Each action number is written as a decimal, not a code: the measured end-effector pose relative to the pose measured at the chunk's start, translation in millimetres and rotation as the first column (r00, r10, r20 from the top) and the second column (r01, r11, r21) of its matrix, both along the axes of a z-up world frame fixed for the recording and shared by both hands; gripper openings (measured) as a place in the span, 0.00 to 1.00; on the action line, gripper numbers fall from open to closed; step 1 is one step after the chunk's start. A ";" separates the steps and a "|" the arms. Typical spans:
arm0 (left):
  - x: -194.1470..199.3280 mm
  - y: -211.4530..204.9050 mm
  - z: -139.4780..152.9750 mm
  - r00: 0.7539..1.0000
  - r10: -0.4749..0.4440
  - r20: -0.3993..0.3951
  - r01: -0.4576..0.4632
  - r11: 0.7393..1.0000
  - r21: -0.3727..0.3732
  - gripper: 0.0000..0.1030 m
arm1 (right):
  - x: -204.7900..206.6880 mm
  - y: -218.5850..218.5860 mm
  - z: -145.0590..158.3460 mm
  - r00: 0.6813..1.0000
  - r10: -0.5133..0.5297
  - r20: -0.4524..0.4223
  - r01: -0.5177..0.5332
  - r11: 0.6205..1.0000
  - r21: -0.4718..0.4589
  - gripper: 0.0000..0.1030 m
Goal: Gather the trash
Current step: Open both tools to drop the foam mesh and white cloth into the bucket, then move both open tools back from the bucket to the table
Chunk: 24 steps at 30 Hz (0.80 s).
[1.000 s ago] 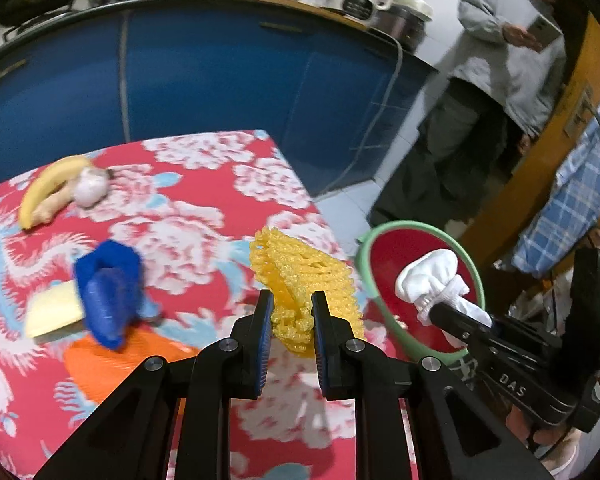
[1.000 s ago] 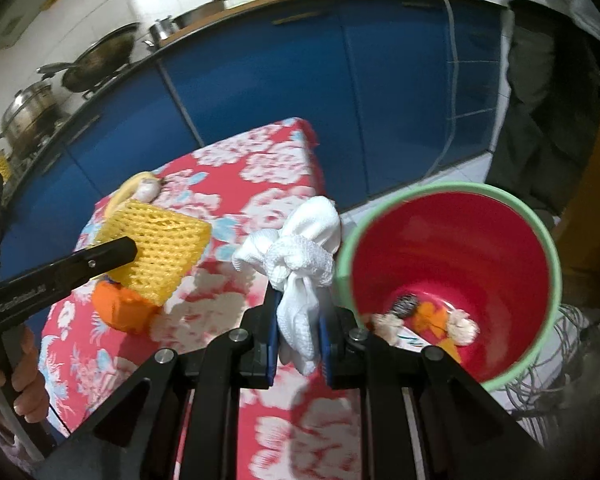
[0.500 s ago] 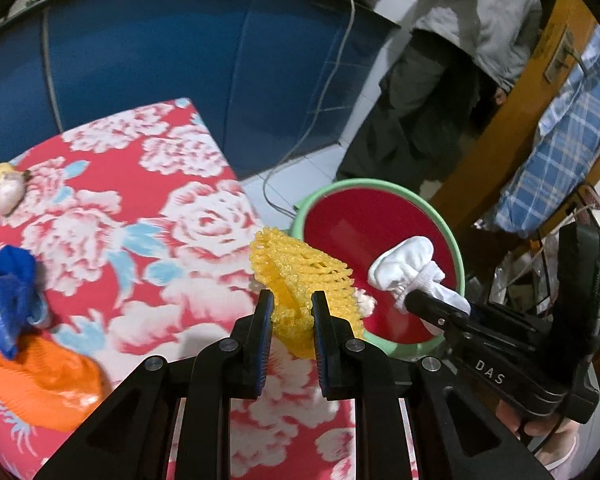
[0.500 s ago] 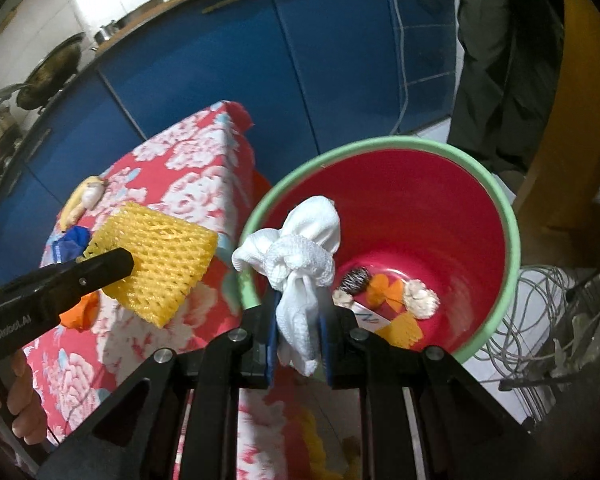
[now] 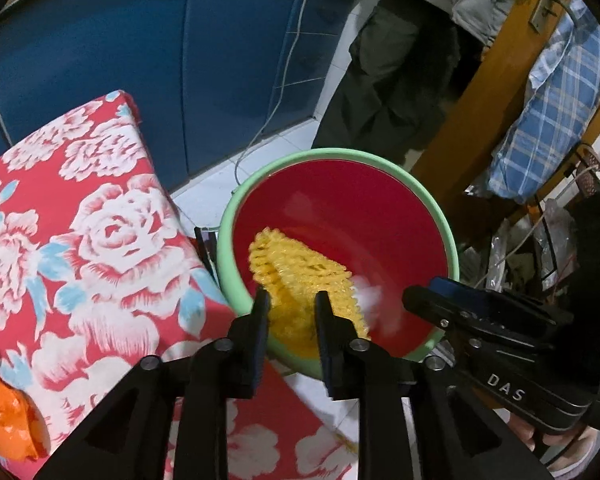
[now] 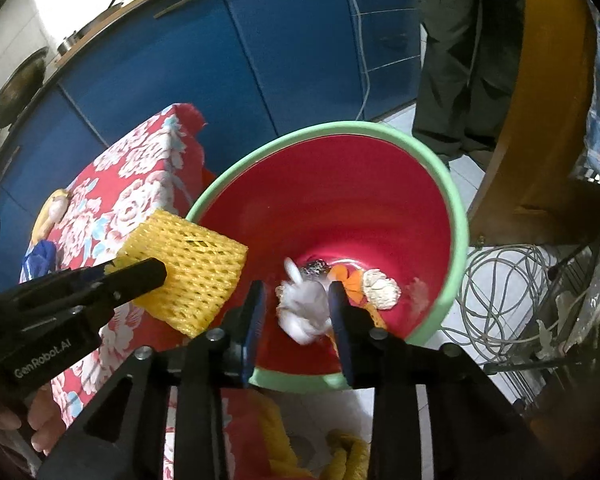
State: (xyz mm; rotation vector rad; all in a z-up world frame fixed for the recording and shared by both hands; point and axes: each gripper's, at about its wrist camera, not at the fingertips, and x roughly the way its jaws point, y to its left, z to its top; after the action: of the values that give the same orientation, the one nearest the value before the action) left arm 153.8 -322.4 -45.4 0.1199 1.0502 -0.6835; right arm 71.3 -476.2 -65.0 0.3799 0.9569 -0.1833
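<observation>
Our right tongs [image 6: 296,300] gape, white wad [image 6: 306,310] dropping between; left tongs [image 5: 290,304], parted, loose yellow net [image 5: 300,268] over the bin [image 5: 384,216] ahead.

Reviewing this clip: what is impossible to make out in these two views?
Left wrist view: whether the left claw grips the yellow foam net; motion blur smears the contact.
Both views: the white tissue at the open right claw is blurred and shapeless.
Right wrist view: the scraps in the bin are partly hidden by tissue and claw.
Both views: the bystander's head is cut off by the top edge.
</observation>
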 end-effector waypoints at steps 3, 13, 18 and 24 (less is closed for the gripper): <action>0.5 -1.5 1.3 1.000 0.006 0.008 -0.006 1.000 0.004 0.42 | -1.2 -4.1 2.2 1.000 -0.011 0.003 0.011 1.000 -0.007 0.40; 0.8 26.7 15.4 0.998 0.059 0.030 -0.059 0.998 0.002 0.44 | -1.8 9.9 14.8 1.000 0.022 0.022 -0.022 1.000 -0.009 0.41; 1.6 61.6 24.4 0.990 0.138 0.035 -0.138 0.990 0.000 0.45 | -0.7 30.4 24.1 0.996 0.075 0.043 -0.075 0.997 0.002 0.43; 0.8 107.7 37.2 0.970 0.235 0.061 -0.235 0.972 -0.005 0.45 | 6.0 63.6 31.9 0.987 0.149 0.063 -0.150 0.989 0.012 0.45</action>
State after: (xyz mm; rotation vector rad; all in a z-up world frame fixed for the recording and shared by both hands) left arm 154.6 -214.7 -8.1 0.0177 0.9875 -0.4606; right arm 77.3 -412.6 -33.1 0.3254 0.9221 -0.0269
